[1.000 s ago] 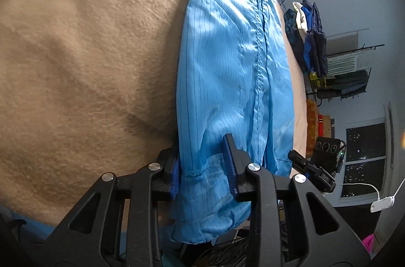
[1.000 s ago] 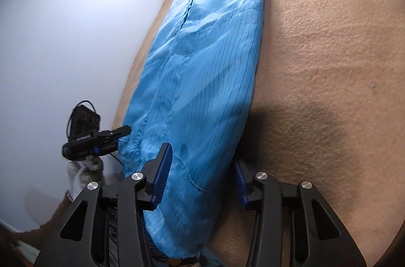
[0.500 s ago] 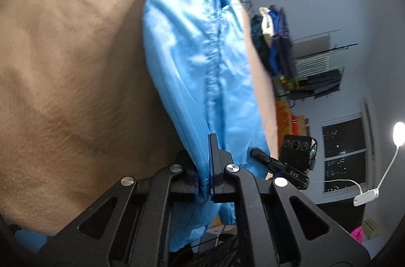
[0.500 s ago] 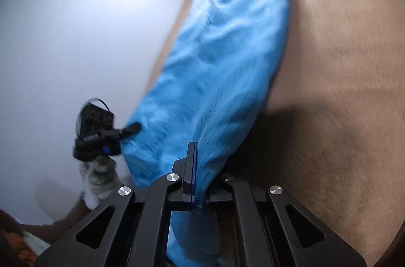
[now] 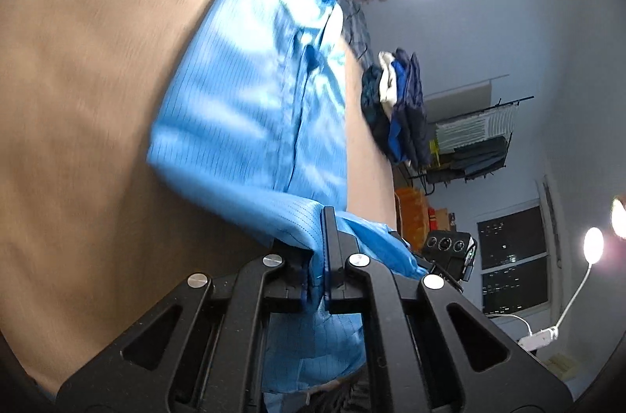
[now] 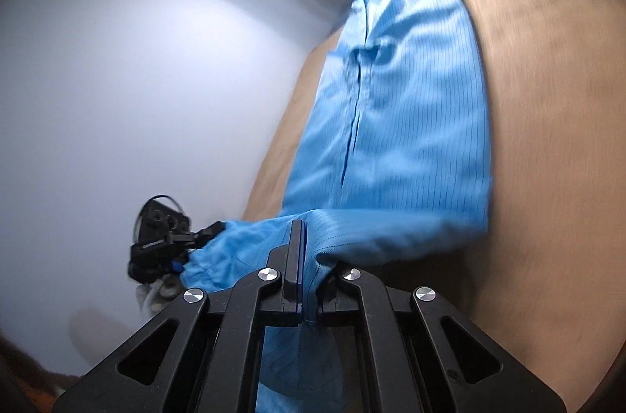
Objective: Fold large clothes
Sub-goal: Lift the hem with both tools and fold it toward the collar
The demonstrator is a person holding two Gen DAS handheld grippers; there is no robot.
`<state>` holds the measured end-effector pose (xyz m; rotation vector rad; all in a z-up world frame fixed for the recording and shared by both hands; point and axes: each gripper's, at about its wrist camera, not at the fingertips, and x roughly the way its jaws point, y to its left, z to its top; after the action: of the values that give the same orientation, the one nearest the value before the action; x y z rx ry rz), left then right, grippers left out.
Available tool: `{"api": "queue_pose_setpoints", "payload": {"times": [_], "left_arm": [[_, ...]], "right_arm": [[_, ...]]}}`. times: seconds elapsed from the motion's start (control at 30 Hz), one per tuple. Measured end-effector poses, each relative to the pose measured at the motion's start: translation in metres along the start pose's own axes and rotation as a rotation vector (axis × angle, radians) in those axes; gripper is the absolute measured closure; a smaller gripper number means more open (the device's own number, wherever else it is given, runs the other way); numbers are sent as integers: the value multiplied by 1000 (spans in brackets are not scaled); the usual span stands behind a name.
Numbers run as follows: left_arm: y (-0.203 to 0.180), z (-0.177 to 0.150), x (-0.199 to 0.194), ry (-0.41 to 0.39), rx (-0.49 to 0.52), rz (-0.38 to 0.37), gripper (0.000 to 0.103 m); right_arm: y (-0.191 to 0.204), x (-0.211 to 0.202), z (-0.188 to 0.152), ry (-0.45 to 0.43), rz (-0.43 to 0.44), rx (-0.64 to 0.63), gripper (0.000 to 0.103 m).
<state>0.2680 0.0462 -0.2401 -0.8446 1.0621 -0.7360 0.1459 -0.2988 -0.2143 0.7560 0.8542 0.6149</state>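
Faintly, the far tool (image 5: 446, 258) bears an unreadable white label.

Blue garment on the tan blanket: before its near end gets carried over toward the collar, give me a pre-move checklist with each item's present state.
1. Left gripper shut on the blue garment: ok, cloth is pinched between the pads.
2. Right gripper shut on the garment's near end: ok.
3. Near end raised off the tan blanket: ok, a fold line runs across the cloth ahead of both grippers.
4. Far part, collar end, lies flat on the blanket: ok, though blurred.
5. Both grips at matching points on the hem: cannot tell; cloth hangs below the fingers.
6. Blanket beside the garment free of other items: ok in both views.
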Motion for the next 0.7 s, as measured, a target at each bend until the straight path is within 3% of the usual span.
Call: {"api": "queue_pose_setpoints", "payload": {"times": [0.17,0.37,0.7], "left_arm": [[-13,42,10,-41,52,39,101],[-2,81,41,-63,33,93,101],[37,113,88,-43,-18,184,101]], "right_arm": [[0,12,44,-32,-87,-14,101],[-9,39,78,-17,-208,-50,101],[-39,91,99,62,-366,-87,101]]}}
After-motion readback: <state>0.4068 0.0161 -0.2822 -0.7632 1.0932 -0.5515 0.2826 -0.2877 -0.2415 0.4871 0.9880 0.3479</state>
